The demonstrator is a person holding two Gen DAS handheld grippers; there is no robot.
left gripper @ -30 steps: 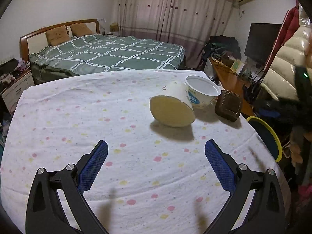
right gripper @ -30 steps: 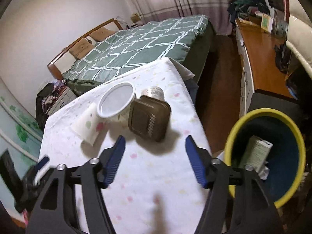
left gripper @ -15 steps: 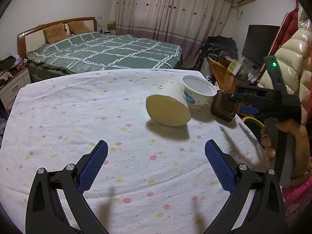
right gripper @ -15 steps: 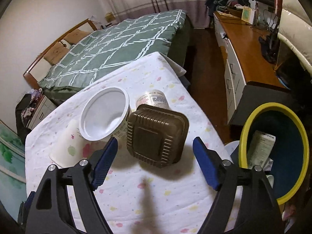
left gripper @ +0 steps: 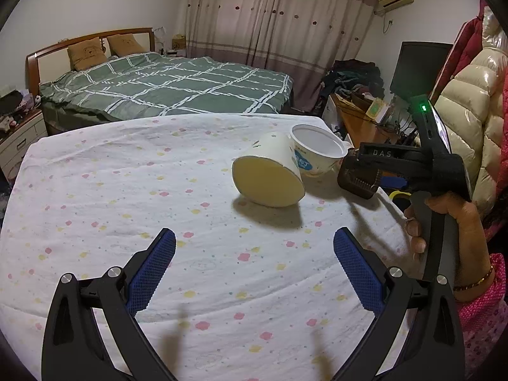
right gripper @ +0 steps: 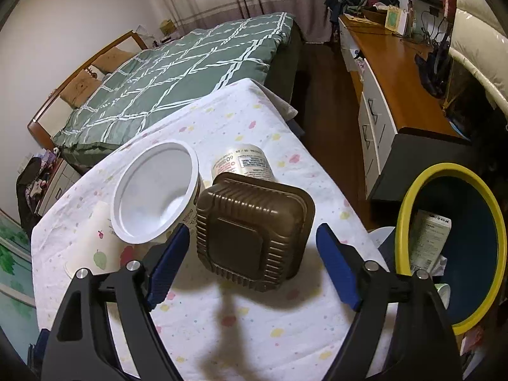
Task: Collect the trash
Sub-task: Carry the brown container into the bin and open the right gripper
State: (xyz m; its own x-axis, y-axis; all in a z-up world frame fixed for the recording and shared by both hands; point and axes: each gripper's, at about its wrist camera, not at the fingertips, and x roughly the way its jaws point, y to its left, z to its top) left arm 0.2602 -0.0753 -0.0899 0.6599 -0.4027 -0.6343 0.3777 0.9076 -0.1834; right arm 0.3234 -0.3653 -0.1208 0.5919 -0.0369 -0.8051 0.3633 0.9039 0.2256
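Note:
A brown ribbed plastic box (right gripper: 254, 231) lies on the flowered tablecloth (right gripper: 254, 327) near its right edge. My right gripper (right gripper: 252, 257) is open, its blue pads on either side of the box, not touching it. Behind the box lie a white bowl (right gripper: 155, 193), a small labelled can (right gripper: 243, 163) and a tipped paper cup (right gripper: 92, 244). In the left wrist view my left gripper (left gripper: 254, 270) is open and empty over the cloth, short of the cup (left gripper: 270, 177), the bowl (left gripper: 317, 150) and the box (left gripper: 358, 182). The right gripper's body (left gripper: 409, 158) shows there too.
A blue bin with a yellow rim (right gripper: 454, 247) stands on the floor right of the table and holds a carton and other scraps. A wooden desk (right gripper: 397, 73) runs behind it. A green bed (left gripper: 165, 85) lies beyond the table.
My right gripper has moved forward and down to the brown box, which now sits between its pads. My left gripper has stayed open in place while the right hand came into its view.

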